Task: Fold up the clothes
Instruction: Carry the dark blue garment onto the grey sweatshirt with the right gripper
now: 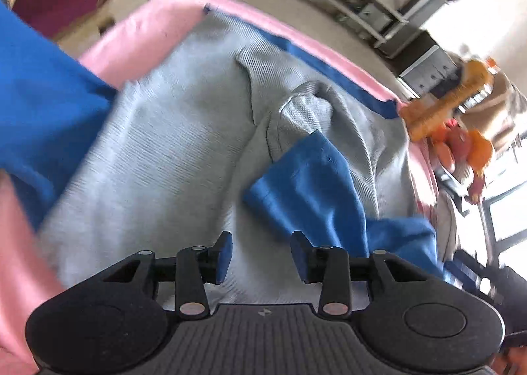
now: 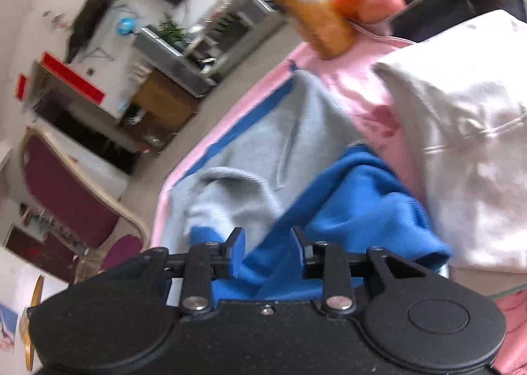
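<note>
A light grey sweatshirt (image 1: 164,161) with blue sleeves lies spread on a pink-covered table (image 1: 148,39). One blue sleeve (image 1: 313,184) is folded across its body, and more blue fabric (image 1: 39,85) fills the left edge of the left wrist view. My left gripper (image 1: 262,256) hovers just over the grey body, jaws apart, with nothing between them. In the right wrist view the grey sweatshirt (image 2: 290,131) lies ahead. My right gripper (image 2: 270,251) is low over a bunched blue sleeve (image 2: 362,203). A ridge of that blue fabric runs between its parted jaws. I see no pinch.
A folded white garment (image 2: 461,144) rests on the pink cover (image 2: 362,92) to the right of the sweatshirt. Orange and red plush toys (image 2: 313,13) (image 1: 444,105) sit at the table's far end. A maroon chair (image 2: 62,184) and shelving stand beyond the table edge.
</note>
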